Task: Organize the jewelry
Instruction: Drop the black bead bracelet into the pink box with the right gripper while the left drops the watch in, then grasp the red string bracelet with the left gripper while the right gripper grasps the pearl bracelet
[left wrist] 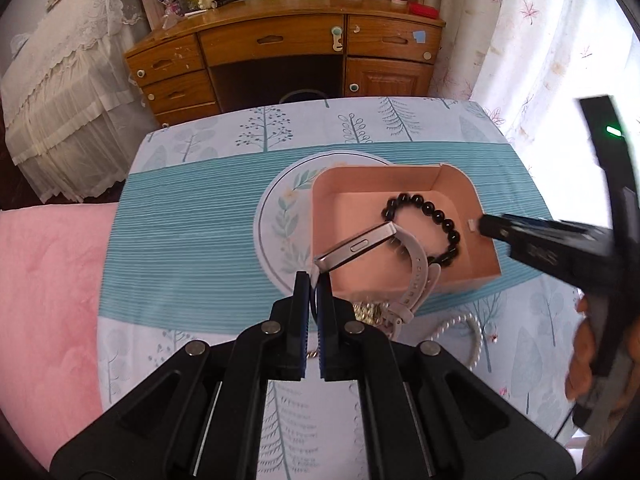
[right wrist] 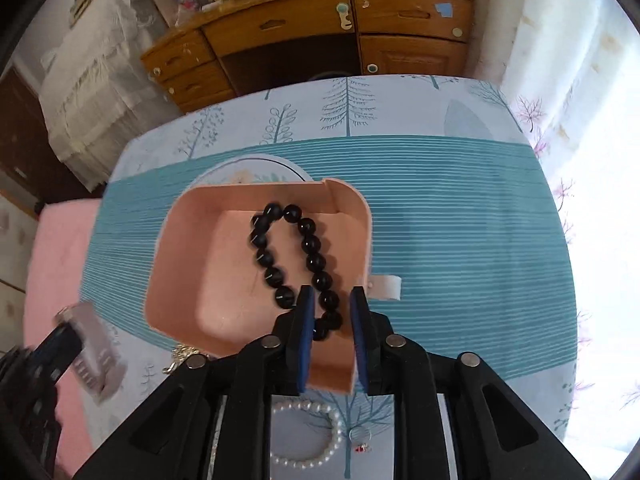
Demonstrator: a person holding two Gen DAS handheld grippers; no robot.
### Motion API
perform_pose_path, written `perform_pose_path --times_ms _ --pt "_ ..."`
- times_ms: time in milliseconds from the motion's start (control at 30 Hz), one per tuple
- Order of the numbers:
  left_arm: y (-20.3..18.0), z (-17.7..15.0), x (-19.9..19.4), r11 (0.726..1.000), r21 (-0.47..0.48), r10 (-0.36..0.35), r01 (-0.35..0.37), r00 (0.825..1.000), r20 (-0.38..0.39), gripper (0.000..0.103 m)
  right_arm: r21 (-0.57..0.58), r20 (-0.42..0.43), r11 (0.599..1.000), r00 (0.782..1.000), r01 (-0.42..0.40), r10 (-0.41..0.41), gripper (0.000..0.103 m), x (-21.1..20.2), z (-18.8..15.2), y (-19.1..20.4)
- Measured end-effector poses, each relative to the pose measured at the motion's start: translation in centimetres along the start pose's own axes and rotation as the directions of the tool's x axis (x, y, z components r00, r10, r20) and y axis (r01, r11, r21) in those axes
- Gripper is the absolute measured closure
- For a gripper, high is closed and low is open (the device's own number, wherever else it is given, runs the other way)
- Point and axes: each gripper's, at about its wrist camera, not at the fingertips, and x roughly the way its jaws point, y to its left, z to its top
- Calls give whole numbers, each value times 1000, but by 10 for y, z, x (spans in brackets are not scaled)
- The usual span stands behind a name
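A pink box (left wrist: pixel 376 186) stands open on the table and holds a black bead bracelet (left wrist: pixel 436 216). My left gripper (left wrist: pixel 313 280) is shut on a silver watch (left wrist: pixel 356 247) with a pale strap and holds it over the box's near left corner. My right gripper (right wrist: pixel 331 300) is open, its fingers either side of the black bracelet (right wrist: pixel 308 248) over the near part of the box (right wrist: pixel 180 256). A pearl bracelet (right wrist: pixel 320 436) and a small red-stone ring (right wrist: pixel 361 440) lie on the cloth below it. A gold chain (left wrist: pixel 366 312) lies by the box's near wall.
The table carries a teal-striped cloth (left wrist: pixel 188 240) with tree prints. A pink cushion (left wrist: pixel 44 304) lies at the left. A wooden desk (left wrist: pixel 280 48) stands beyond the table, a curtain (left wrist: pixel 532 32) to the right.
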Motion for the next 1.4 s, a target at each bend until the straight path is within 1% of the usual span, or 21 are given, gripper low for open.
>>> perform_pose_path --times_ms 33,100,267,300,367,400,467,500,533,600,733,833,933,1100,1300,1400 --pt "-3 3 8 1000 2 -5 5 1000 -9 102 12 18 1000 1000 1 -1 71 -6 -5 -7" --pt "-9 10 25 1000 5 -6 7 999 -31 102 36 55 999 998 5 -7 66 -18 -16 -19" --pt "-19 17 64 1000 15 16 -15 997 -76 101 77 80 996 996 -35 29 66 -35 -57 -44" --pt "-20 18 71 1000 11 12 -11 996 -94 97 76 84 996 996 -40 34 66 -38 -66 -45" --pt "-19 17 77 1000 -3 7 -7 994 -106 93 69 88 997 996 -39 33 66 -41 -81 -48" --pt "-18 17 78 1000 -7 7 -8 994 -110 84 67 87 997 996 -43 37 66 -42 -88 -50" --pt "-16 15 77 1000 -17 -24 22 994 -110 69 64 83 996 995 -57 51 66 -46 -104 -53" --pt "-14 13 73 1000 -23 -20 18 995 -98 56 62 80 996 995 -58 53 66 -47 -109 -53" --pt "-12 11 67 1000 -27 -16 14 997 -80 47 59 76 997 996 -58 54 66 -46 -114 -52" --pt "-10 5 56 999 -27 -29 28 998 -48 45 53 68 997 996 -62 59 66 -44 -124 -49" --pt "-3 -8 35 999 -22 -41 40 999 -28 45 40 59 996 995 -79 77 66 -45 -135 -41" --pt "0 -25 18 999 -11 -43 43 999 4 45 20 65 997 995 -74 73 66 -50 -143 -35" --pt "1 -44 1 999 11 -49 49 998 33 45 13 61 996 994 -92 91 66 -54 -150 -31" --pt "9 -77 -15 997 -4 -72 72 997 8 45 11 47 994 993 -112 111 66 -56 -157 -25" --pt "22 -117 -26 990 -74 -122 120 992 -22 45 9 23 992 992 -126 126 66 -57 -168 -21" --pt "21 -136 -29 989 -75 -133 130 991 -36 45 9 2 992 992 -128 128 66 -55 -174 -20"
